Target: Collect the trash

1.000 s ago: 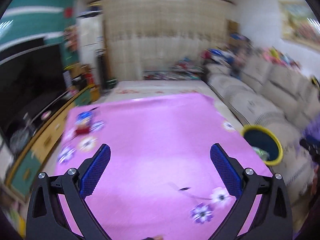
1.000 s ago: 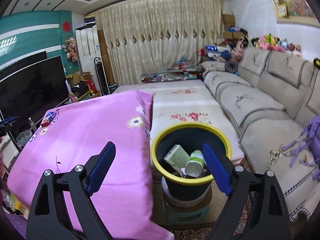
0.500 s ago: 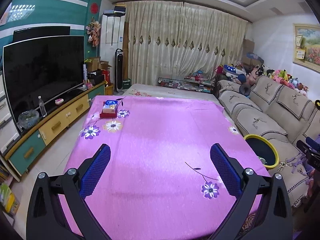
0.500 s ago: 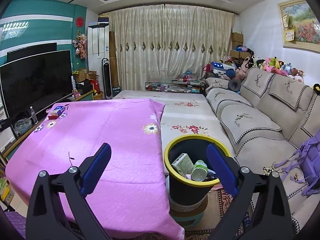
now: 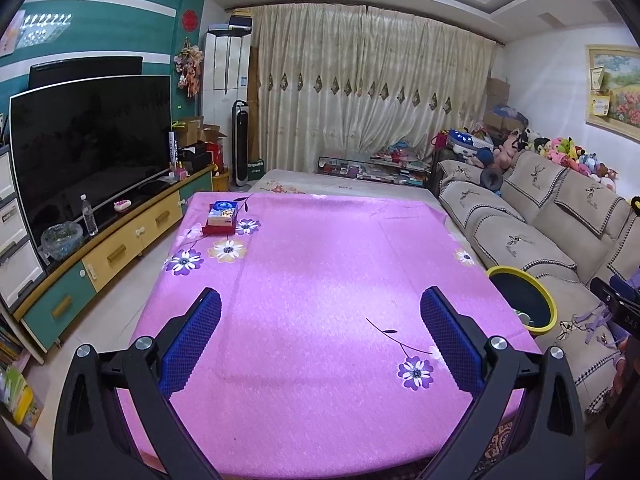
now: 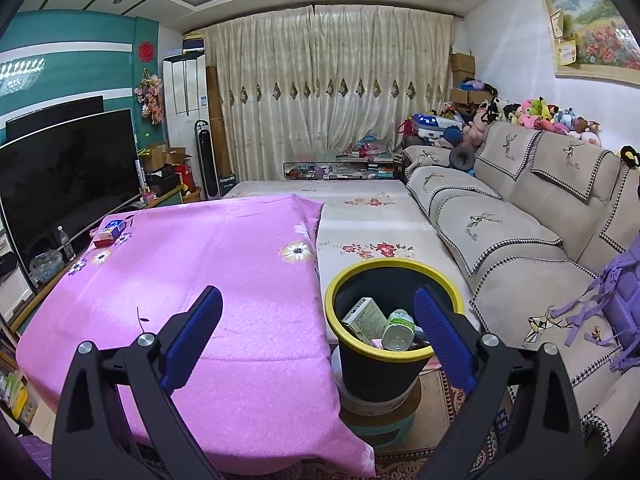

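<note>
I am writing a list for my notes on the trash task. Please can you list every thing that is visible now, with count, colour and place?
tablecloth: one, pink with flowers, covers the table
tissue box: one, blue on a red base, far left corner of the cloth
trash bin: one, black with yellow rim, right of the table
carton: one, white and green, inside the bin
bottle: one, clear with green label, inside the bin
sofa: one, beige, right side
television: one, black, left wall
curtains: cream, back wall
plush toys: many, mixed colours, on the sofa back
left claw: open, empty, above the cloth
right claw: open, empty, before the bin
</note>
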Motion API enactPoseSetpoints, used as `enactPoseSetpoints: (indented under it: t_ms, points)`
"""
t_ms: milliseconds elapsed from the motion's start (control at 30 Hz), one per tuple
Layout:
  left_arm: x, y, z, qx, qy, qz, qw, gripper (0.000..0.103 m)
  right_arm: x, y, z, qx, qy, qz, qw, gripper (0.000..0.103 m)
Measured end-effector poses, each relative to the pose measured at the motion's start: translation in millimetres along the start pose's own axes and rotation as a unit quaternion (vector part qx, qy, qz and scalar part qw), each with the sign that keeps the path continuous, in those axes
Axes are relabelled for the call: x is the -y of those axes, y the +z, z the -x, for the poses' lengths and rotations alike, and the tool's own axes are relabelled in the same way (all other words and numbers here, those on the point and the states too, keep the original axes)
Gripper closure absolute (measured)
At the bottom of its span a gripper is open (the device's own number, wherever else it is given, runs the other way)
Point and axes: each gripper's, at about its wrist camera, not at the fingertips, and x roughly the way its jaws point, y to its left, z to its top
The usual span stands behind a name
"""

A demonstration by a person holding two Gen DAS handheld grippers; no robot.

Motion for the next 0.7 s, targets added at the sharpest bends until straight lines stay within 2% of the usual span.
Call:
enactPoseSetpoints:
  t_ms: [700]
  points:
    - [7.0,-4.8,-0.9,-0.001,0.005,-0.004,1.0,0.005,0.1,0.1,4.5,0.006,-0.006,-0.003,1.0,0.011]
